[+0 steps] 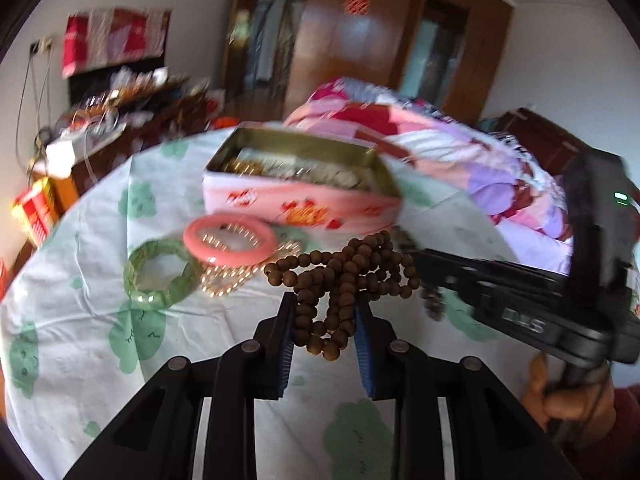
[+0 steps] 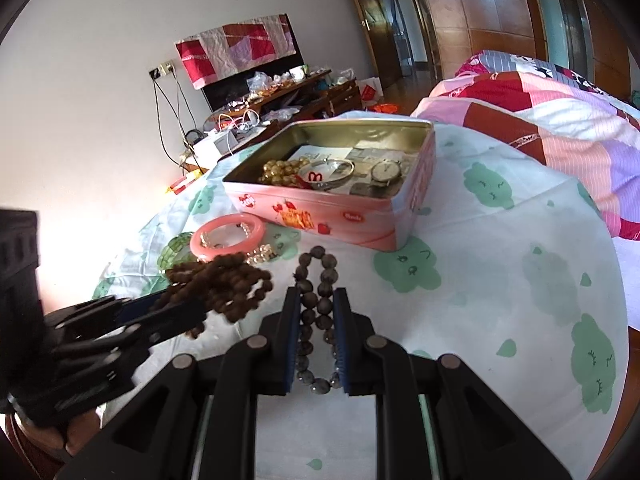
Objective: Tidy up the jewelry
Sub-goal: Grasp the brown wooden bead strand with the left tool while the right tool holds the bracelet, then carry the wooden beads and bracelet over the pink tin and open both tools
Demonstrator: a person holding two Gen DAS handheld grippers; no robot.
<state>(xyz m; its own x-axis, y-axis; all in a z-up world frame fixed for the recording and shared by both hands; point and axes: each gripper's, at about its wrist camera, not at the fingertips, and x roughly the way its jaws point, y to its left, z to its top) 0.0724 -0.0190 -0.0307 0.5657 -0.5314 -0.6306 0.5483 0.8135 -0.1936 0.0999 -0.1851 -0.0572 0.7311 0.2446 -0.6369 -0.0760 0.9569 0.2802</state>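
My left gripper (image 1: pixel 325 304) is shut on a bundle of small brown wooden beads (image 1: pixel 344 276), held just above the cloth. It also shows at the left of the right wrist view (image 2: pixel 176 312) with the brown beads (image 2: pixel 224 284). My right gripper (image 2: pixel 318 300) is shut on a strand of large dark grey beads (image 2: pixel 316 304). It shows at the right of the left wrist view (image 1: pixel 424 264). An open pink tin (image 2: pixel 340 220) holds gold beads, a silver bangle and a watch. A pink bangle (image 1: pixel 230 240), a green bangle (image 1: pixel 160 276) and a pearl bracelet (image 1: pixel 228 280) lie in front of the tin (image 1: pixel 296 204).
The table has a white cloth with green cloud prints (image 2: pixel 500 280). A bed with a patchwork quilt (image 2: pixel 540 116) is behind on the right. A cluttered dark desk (image 2: pixel 280 96) stands by the wall at the back left.
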